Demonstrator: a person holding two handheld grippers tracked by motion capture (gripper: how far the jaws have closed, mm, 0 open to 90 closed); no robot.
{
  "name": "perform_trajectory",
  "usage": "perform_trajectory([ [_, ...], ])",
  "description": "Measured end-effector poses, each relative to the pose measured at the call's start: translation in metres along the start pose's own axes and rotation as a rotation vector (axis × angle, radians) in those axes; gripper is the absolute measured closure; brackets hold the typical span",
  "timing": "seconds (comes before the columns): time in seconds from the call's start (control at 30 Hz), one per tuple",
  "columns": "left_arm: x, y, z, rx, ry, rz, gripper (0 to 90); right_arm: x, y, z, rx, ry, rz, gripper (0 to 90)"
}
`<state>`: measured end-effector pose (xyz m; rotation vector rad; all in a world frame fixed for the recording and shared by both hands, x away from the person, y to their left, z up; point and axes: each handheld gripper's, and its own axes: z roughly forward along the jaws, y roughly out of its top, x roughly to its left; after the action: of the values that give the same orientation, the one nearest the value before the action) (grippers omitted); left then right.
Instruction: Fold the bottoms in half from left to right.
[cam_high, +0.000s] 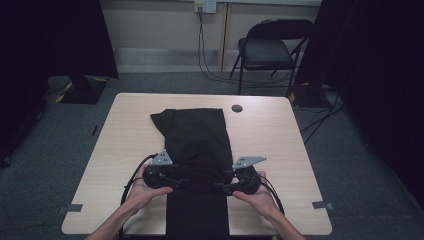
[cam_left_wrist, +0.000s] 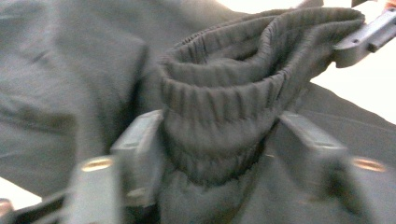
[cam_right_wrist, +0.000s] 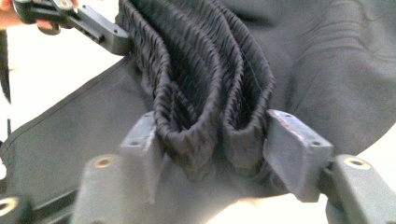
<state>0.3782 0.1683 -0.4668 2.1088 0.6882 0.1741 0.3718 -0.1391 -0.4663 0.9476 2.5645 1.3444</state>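
Bench (cam_high: 280, 130): black trousers (cam_high: 197, 132) lie lengthwise along middle, folded over, near end hanging off front edge. Ribbed waistband (cam_left_wrist: 219, 93) bunched, lifted. Left claw (cam_high: 176, 181) and right claw (cam_high: 226, 186) clamped on its two ends. Judged: grip done, fold unfinished.

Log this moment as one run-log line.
item: black trousers on table | left gripper: closed on ribbed waistband | right gripper: closed on waistband
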Motion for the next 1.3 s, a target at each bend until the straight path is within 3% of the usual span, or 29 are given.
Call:
perform_trajectory([
  [0.17, -0.002, -0.003, -0.001, 0.019, -0.016, 0.011, 55.5, -0.008, -0.003, 0.010, 0.010, -0.013, 0.058, 30.7],
  [0.2, -0.002, -0.004, 0.000, 0.019, -0.010, 0.010, 55.5, -0.010, -0.004, 0.012, 0.008, -0.010, 0.074, 33.5],
  [0.23, -0.001, -0.004, 0.001, 0.017, -0.005, -0.002, 55.0, -0.010, -0.004, 0.014, -0.002, -0.007, 0.086, 44.3],
  [0.27, 0.000, -0.004, 0.001, 0.013, 0.001, -0.008, 52.3, -0.009, -0.004, 0.015, -0.014, 0.002, 0.072, 54.6],
  [0.3, 0.000, -0.003, 0.002, 0.011, 0.008, -0.019, 50.8, -0.007, -0.003, 0.015, -0.020, -0.018, 0.060, 59.3],
  [0.37, 0.002, 0.001, -0.001, -0.005, 0.026, -0.022, 55.2, -0.003, 0.001, 0.014, -0.029, -0.035, 0.030, 65.9],
  [0.43, 0.004, 0.007, -0.006, -0.050, 0.032, -0.041, 61.0, -0.001, 0.007, 0.009, -0.060, -0.044, 0.023, 67.7],
  [0.6, 0.009, 0.038, -0.021, -0.131, 0.070, -0.045, 64.7, -0.005, 0.035, -0.011, -0.153, -0.050, 0.017, 69.1],
  [0.67, 0.015, 0.062, -0.027, -0.160, 0.113, -0.039, 65.4, -0.008, 0.052, -0.017, -0.179, -0.072, 0.008, 69.5],
  [0.9, 0.032, 0.131, -0.051, -0.279, 0.191, -0.037, 66.4, -0.021, 0.115, -0.046, -0.311, -0.116, 0.004, 70.4],
  [1.0, 0.025, 0.159, -0.072, -0.342, 0.198, -0.007, 66.6, -0.023, 0.140, -0.063, -0.378, -0.137, -0.003, 70.7],
  [1.1, 0.006, 0.182, -0.098, -0.367, 0.201, 0.073, 66.4, -0.015, 0.158, -0.087, -0.454, -0.137, -0.018, 70.8],
  [1.13, 0.001, 0.184, -0.103, -0.381, 0.197, 0.086, 66.4, -0.009, 0.161, -0.097, -0.485, -0.131, -0.026, 70.8],
  [1.2, -0.012, 0.181, -0.111, -0.413, 0.160, 0.072, 66.3, -0.002, 0.159, -0.107, -0.525, -0.107, -0.037, 70.8],
  [1.3, -0.032, 0.158, -0.109, -0.374, 0.126, 0.091, 66.1, 0.009, 0.146, -0.114, -0.521, -0.096, -0.033, 70.8],
])
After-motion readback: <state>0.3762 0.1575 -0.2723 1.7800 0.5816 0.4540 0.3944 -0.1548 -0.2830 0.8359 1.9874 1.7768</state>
